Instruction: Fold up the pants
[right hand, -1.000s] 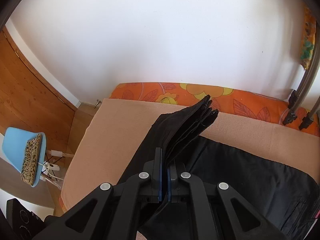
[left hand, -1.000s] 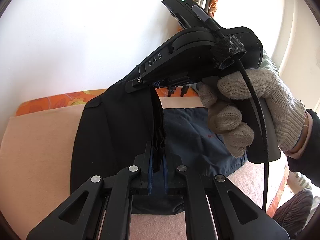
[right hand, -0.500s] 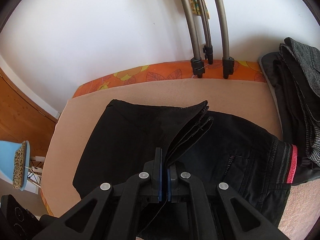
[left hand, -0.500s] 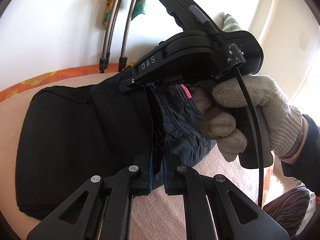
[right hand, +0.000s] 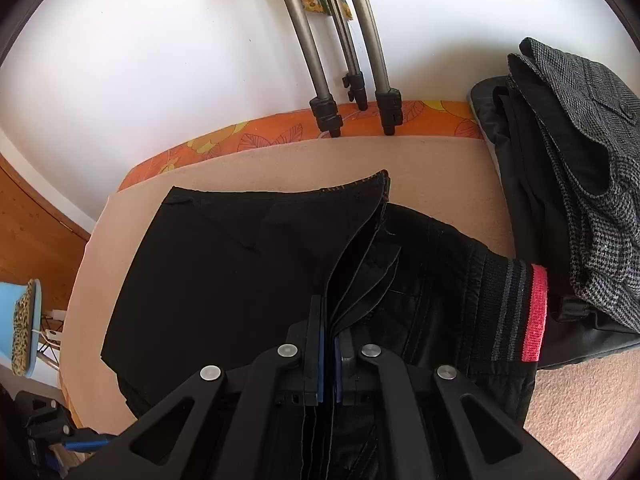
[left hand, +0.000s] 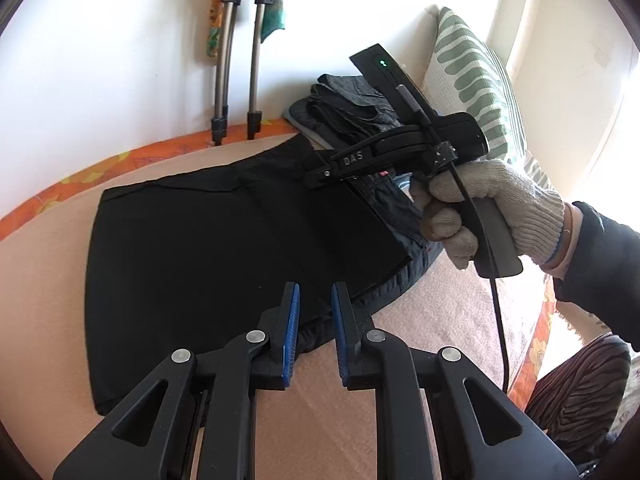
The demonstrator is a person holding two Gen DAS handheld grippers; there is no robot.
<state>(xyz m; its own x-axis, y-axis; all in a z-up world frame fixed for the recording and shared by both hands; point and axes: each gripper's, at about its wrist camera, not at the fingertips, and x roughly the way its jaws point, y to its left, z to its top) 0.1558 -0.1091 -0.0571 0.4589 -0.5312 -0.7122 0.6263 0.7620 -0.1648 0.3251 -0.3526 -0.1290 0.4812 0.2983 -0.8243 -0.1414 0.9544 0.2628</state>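
Black pants [left hand: 224,248] lie folded on a peach blanket [left hand: 44,300]. My left gripper [left hand: 315,314] hovers at their near edge. Its jaws are opening: the blue pads stand apart with nothing pinched, and the cloth lies flat beyond them. In the right wrist view, my right gripper [right hand: 329,320] is shut on the stacked hem layers of the pants [right hand: 224,280], holding them slightly raised over the waist part with its pink-striped waistband [right hand: 534,312]. A gloved hand [left hand: 492,208] carries that right tool at the pants' far right side.
A stack of folded grey and dark garments [right hand: 580,200] sits right of the pants against the wall. Metal stand legs [right hand: 352,80] rest on the orange flowered sheet [right hand: 224,140]. There is a green-patterned pillow [left hand: 472,80] at the right and a blue chair [right hand: 24,320] on the floor at the left.
Both grippers carried the folded leg end sideways over the waist part. The left jaws have parted and let the cloth go; it now lies flat. The right gripper still pinches the hems.
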